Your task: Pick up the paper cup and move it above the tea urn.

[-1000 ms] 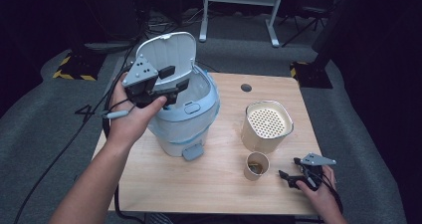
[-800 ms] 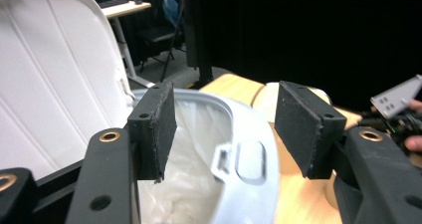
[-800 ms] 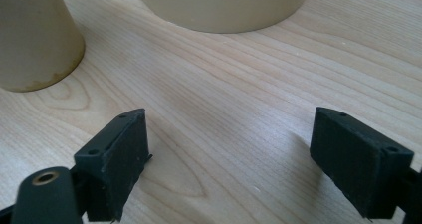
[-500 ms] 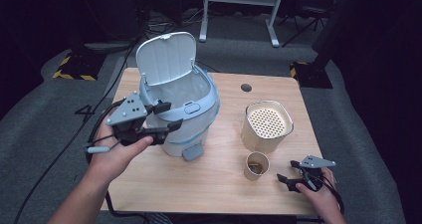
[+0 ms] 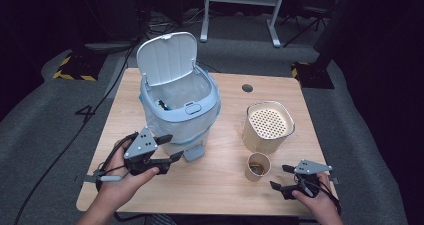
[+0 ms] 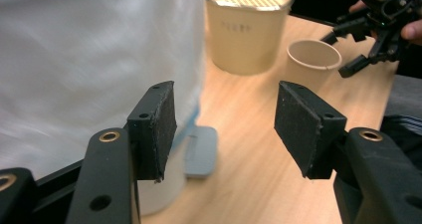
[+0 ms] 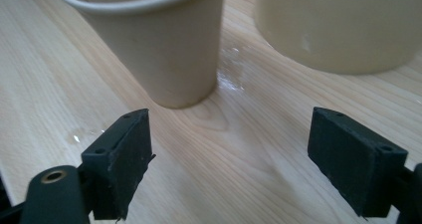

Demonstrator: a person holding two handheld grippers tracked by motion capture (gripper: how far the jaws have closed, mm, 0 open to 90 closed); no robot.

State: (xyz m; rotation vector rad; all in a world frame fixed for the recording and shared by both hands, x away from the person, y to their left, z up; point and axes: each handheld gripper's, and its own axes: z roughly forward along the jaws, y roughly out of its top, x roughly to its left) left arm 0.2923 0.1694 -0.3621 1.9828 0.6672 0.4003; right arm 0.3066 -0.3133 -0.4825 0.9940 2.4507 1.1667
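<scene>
On table: bin [image 5: 177, 110] lid up, paper cup [image 5: 258, 166] holding brown residue.

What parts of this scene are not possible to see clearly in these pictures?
- Inside of the pale blue plastic pedal bin: high view, its own rim and white liner hide the depths; a small dark item there is too small to name.
- Contents of the small beige paper cup: high view, brownish, too small; right gripper view cuts its rim off.
- Bin wall: left gripper view, blurred.
- Cream perforated-top container: its lid hides the inside.
</scene>
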